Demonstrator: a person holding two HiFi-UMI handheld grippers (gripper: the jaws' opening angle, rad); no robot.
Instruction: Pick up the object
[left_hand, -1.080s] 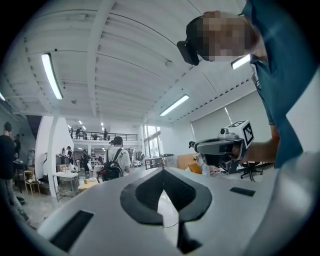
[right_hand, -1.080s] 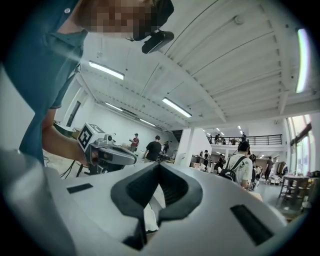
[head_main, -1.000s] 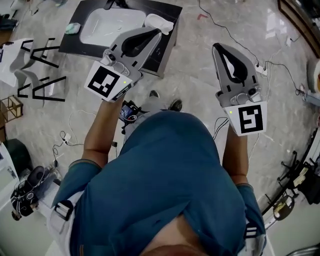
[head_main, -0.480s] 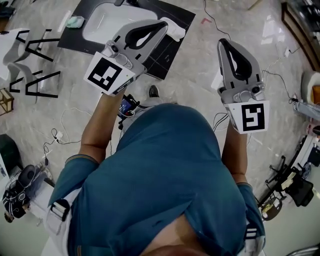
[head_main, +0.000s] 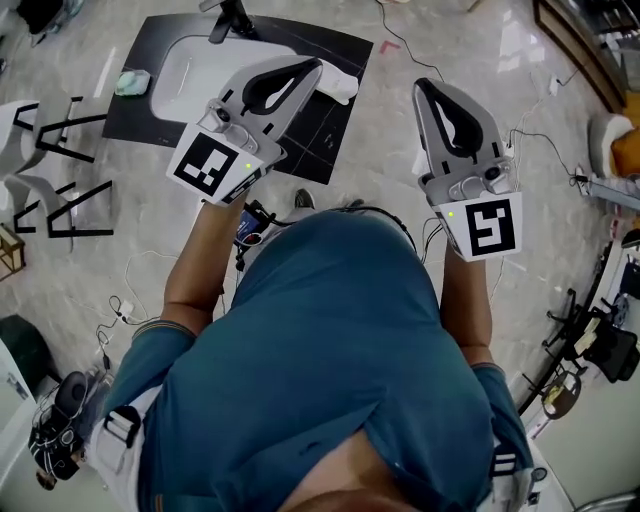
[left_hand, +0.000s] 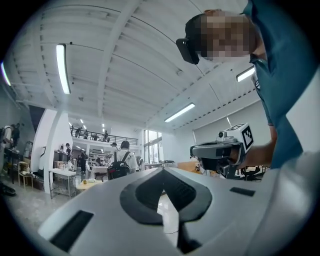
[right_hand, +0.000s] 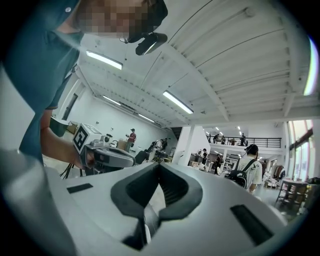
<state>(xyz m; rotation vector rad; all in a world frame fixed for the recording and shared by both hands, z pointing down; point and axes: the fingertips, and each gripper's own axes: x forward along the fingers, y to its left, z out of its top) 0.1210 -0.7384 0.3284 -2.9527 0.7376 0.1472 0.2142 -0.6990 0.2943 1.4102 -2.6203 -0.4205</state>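
Overhead, a black counter (head_main: 330, 130) with a white basin (head_main: 190, 75) and a dark faucet (head_main: 232, 20) lies ahead of the person. Two loose things rest on it: a white item (head_main: 340, 85) at the right of the basin and a small pale green item (head_main: 132, 82) at its left edge. Which one is the object to pick up cannot be told.

The left tongs (head_main: 310, 65) hang above the counter, their tip just beside the white item as seen from above, jaws closed with nothing between them. The right tongs (head_main: 425, 85) are held over the marble floor (head_main: 100, 260), well apart from the counter, also closed and empty.

Each tool carries a cube with a black-and-white square marker: the left cube (head_main: 212, 165) and the right cube (head_main: 485, 228). The person wears a teal shirt (head_main: 330, 350). Cables trail across the floor.
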